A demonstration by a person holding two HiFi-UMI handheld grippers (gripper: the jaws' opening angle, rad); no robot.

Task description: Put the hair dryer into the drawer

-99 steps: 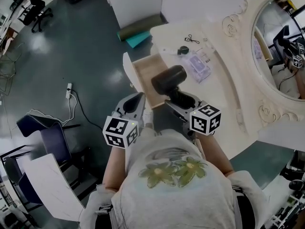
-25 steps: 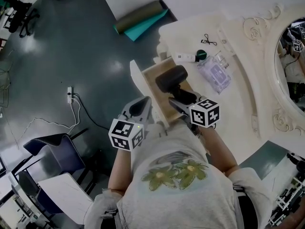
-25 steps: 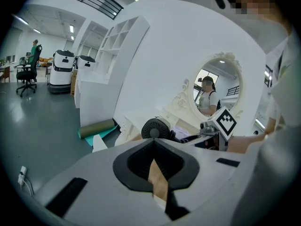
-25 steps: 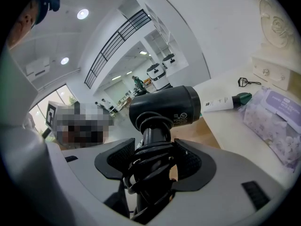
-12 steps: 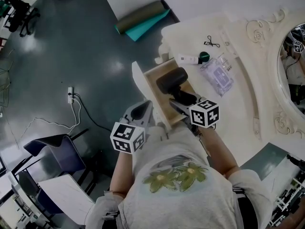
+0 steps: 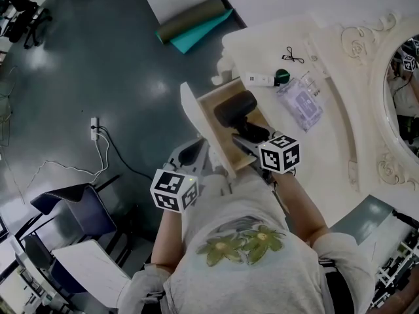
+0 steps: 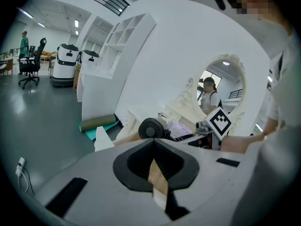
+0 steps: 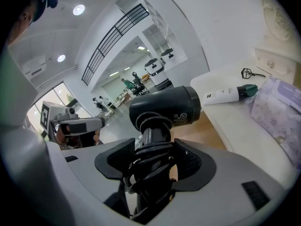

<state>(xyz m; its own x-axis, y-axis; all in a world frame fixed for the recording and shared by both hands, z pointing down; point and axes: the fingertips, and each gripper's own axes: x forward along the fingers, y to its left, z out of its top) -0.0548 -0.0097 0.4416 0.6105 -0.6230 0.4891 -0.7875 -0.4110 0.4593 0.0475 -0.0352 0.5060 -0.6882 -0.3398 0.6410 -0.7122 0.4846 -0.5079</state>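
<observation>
The black hair dryer (image 6: 234,106) is held over the open wooden drawer (image 6: 211,124) of the white dressing table. My right gripper (image 6: 247,136) is shut on its handle. In the right gripper view the jaws clamp the cord-wrapped handle at the right gripper (image 8: 155,159), with the hair dryer's barrel (image 8: 164,109) above the drawer's wooden floor (image 8: 207,131). I cannot tell whether it touches the floor. My left gripper (image 6: 190,153) hangs beside the drawer's white front panel. The left gripper (image 7: 153,149) has its jaws together, holding nothing, and faces the hair dryer's rear grille (image 7: 151,128).
On the tabletop beyond the drawer lie a white tube with a green cap (image 6: 262,79), a clear pouch (image 6: 298,101) and a small black tool (image 6: 288,54). An ornate mirror (image 6: 399,51) stands at the right. A rolled mat (image 6: 193,19), a power strip (image 6: 96,128) and chairs (image 6: 65,201) are on the floor.
Since four seconds ago the right gripper has carried the dryer further over the drawer. In the last second both grippers have barely shifted.
</observation>
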